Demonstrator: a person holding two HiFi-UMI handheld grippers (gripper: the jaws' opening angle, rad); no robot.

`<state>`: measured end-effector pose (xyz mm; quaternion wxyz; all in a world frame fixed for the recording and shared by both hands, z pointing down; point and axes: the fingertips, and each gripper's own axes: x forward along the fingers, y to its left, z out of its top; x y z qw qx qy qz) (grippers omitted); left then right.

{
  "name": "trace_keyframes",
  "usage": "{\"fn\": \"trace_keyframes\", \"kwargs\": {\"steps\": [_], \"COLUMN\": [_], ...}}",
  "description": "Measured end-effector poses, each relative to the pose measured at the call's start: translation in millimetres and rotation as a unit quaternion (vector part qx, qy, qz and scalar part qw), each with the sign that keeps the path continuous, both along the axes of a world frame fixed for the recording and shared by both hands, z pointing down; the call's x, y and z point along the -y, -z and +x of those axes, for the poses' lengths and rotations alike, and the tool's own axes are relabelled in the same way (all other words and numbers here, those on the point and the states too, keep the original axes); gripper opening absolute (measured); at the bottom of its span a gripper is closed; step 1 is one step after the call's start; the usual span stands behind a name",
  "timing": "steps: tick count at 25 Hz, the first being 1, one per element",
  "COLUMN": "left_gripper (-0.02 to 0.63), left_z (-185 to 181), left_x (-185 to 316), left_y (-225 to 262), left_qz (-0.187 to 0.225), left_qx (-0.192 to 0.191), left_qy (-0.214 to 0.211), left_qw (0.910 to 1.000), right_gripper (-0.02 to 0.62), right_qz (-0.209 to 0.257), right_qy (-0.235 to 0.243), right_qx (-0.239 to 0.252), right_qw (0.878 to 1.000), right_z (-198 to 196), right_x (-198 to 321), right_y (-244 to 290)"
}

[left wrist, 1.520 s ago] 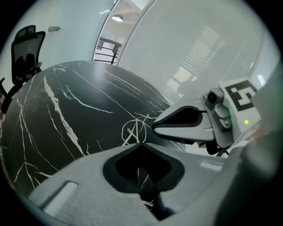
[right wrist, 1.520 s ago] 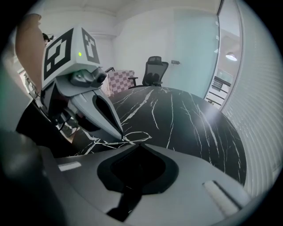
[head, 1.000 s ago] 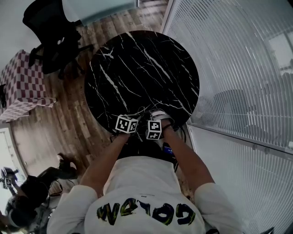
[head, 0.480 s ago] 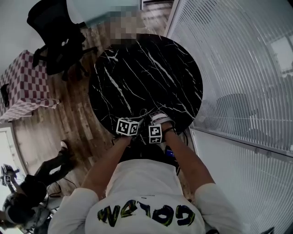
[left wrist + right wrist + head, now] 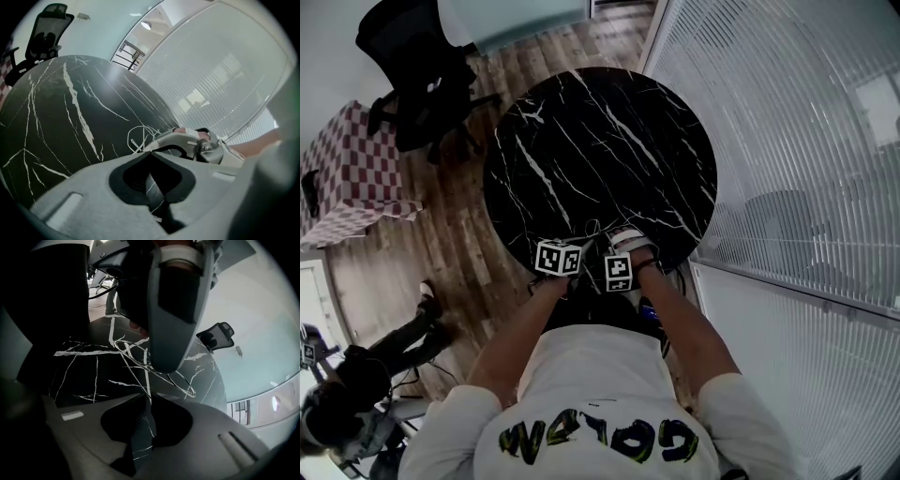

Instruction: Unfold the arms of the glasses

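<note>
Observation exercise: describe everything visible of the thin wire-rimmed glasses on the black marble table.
The thin silver wire-rimmed glasses look metal, with rounded rims. They sit at the near edge of the round black marble table. One arm runs into the closed right gripper; the left gripper has its tip at the frame.

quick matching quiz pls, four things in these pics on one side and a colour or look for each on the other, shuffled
1 table
2 glasses
3 office chair
4 checked cloth

a red and white squares
b thin wire frame, at the table's near edge
c round, black with white veins
d black, with a mesh back and armrests

Pairs: 1-c, 2-b, 3-d, 4-a
</note>
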<state>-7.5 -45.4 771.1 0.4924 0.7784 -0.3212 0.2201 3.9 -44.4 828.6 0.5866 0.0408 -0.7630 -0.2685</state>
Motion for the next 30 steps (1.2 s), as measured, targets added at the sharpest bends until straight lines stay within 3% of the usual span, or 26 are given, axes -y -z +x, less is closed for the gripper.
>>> {"fn": "trace_keyframes", "kwargs": {"steps": [20, 30], "left_gripper": [0.008, 0.008], "left_z": [-20, -30], "left_x": [22, 30], "left_y": [11, 13], "left_qz": [0.033, 0.032], "left_qx": [-0.016, -0.028], "left_qy": [0.063, 0.097], "left_qw": [0.9973, 0.9943], "right_gripper": [0.025, 0.015], "right_qz": [0.010, -0.011], "right_qy": [-0.001, -0.005], "right_qx": [-0.043, -0.060], "right_qw": [0.999, 0.998], "right_z": [9, 19], "right_x": [7, -2], "right_y": [12, 17]}}
